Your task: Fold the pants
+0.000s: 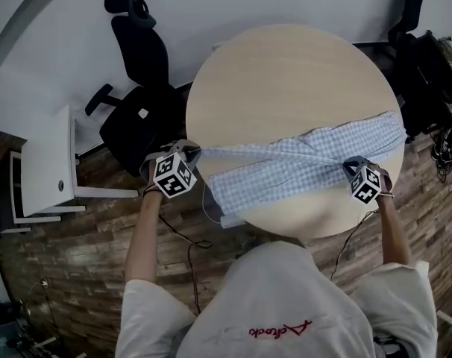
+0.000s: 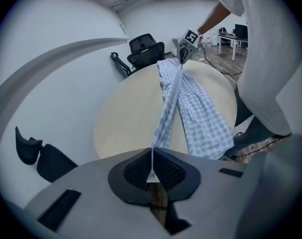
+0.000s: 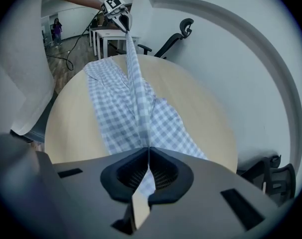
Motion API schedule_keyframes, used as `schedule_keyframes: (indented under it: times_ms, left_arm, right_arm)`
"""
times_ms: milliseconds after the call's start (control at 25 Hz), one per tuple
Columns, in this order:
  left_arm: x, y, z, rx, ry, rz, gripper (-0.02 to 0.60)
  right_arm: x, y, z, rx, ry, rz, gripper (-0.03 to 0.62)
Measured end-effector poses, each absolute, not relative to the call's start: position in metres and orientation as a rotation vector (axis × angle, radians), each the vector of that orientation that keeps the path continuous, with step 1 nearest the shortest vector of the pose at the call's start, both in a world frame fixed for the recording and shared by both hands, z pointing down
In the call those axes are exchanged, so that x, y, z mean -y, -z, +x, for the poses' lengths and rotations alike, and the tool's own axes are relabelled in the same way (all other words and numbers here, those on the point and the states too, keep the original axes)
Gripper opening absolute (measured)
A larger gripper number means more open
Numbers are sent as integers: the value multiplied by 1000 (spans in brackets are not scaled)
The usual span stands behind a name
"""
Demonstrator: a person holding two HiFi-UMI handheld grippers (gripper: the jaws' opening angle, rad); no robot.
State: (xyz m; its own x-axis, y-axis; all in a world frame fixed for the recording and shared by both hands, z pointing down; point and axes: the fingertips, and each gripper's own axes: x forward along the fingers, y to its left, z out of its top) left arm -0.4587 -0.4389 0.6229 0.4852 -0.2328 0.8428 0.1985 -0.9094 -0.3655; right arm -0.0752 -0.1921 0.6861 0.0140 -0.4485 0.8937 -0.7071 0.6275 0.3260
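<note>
The pants (image 1: 286, 171) are a thin cloth in a small blue-and-white check. They lie across the near half of the round, pale wooden table (image 1: 286, 73), running from its near-left rim up to its right rim. Most of the cloth rests flat on the tabletop with soft wrinkles. At the near-left end a corner droops over the rim.

One edge of the cloth is lifted off the rest and drawn into a narrow, taut band between the two claws. This band crosses above the flat part at a slight angle.

The left gripper (image 1: 192, 153) is held just past the table's left rim, above the wooden floor (image 1: 99, 274) and beside a black office chair (image 1: 140, 73). In the left gripper view its jaws are clenched (image 2: 152, 169) on the end of that band, which comes out of the dark pads as a thin folded strip and widens toward the table (image 2: 126, 118), where the pants (image 2: 203, 121) spread out.

The right gripper (image 1: 353, 165) is over the right near part of the table, at the other end of the band. In the right gripper view its jaws are likewise pinched together (image 3: 145, 169) on the checked cloth (image 3: 121, 108), with a little of the fabric showing behind the pads. The far left gripper (image 3: 124, 20) appears at the top of that band.

A white desk (image 1: 51, 162) stands to the left of the chair.
</note>
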Motion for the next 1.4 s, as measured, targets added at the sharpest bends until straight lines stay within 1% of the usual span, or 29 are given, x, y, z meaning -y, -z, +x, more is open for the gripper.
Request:
schedule_keyframes:
  times_ms: [320,600,1080,1400]
  left_arm:
    - [369,-632,-497,-97,1356,-2356,38]
    - [315,-656,-521,-146,1424,-2360,38]
    - [224,-732,-535,-228,1640,-2452,38]
    - [198,-747,-535,-378,1695,-2520,40]
  right_arm:
    - [174,-688,-82,1538,-232,921,37]
    - [150,-704,-92,1542,-184,823,37]
    - [121,-740,-87,1580,-133,676,37]
    - [102,-751,-90,1640,-175,630,39]
